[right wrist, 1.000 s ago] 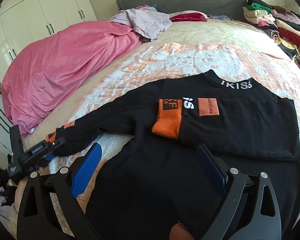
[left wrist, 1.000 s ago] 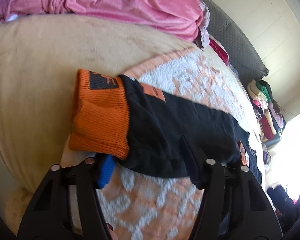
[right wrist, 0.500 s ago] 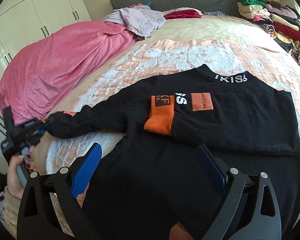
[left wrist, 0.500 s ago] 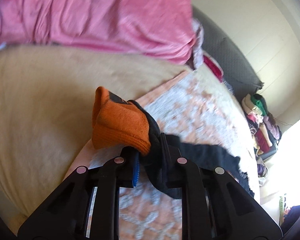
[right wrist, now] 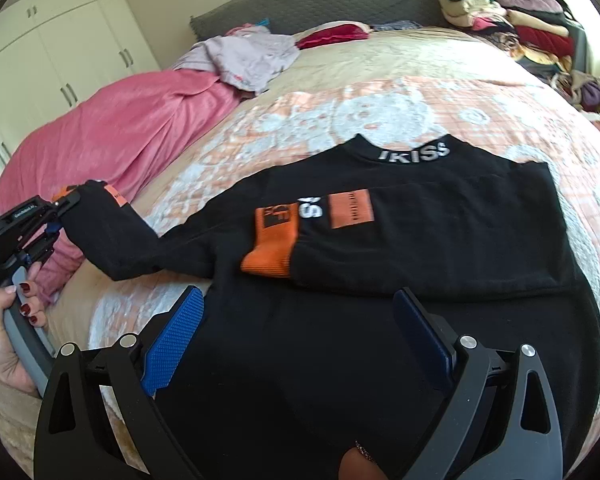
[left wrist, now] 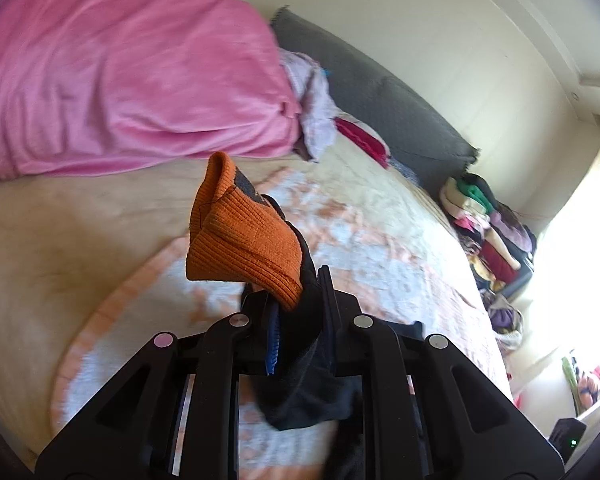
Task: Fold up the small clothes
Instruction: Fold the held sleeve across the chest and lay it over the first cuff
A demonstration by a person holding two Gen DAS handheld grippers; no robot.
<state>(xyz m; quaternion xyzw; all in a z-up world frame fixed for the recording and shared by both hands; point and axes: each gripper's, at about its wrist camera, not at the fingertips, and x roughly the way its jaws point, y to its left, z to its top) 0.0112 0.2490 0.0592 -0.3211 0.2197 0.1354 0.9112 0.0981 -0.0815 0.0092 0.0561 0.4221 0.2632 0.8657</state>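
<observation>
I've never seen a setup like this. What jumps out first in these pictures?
A black sweatshirt with orange ribbed cuffs lies spread over the patterned peach-and-white bedspread, one sleeve already folded across its chest. The left tongs are clamped on the other sleeve's bright orange ribbed cuff and hold it up off the bed, while the right tongs hover open above the hem. A crumpled pink blanket fills the bed's left side.

Bare patterned bedspread (right wrist: 380, 108) lies open beyond the black sweatshirt (right wrist: 420, 248), while the pink duvet (right wrist: 132, 132) crowds its left side and stacked clothes (right wrist: 516, 20) line the far right.
</observation>
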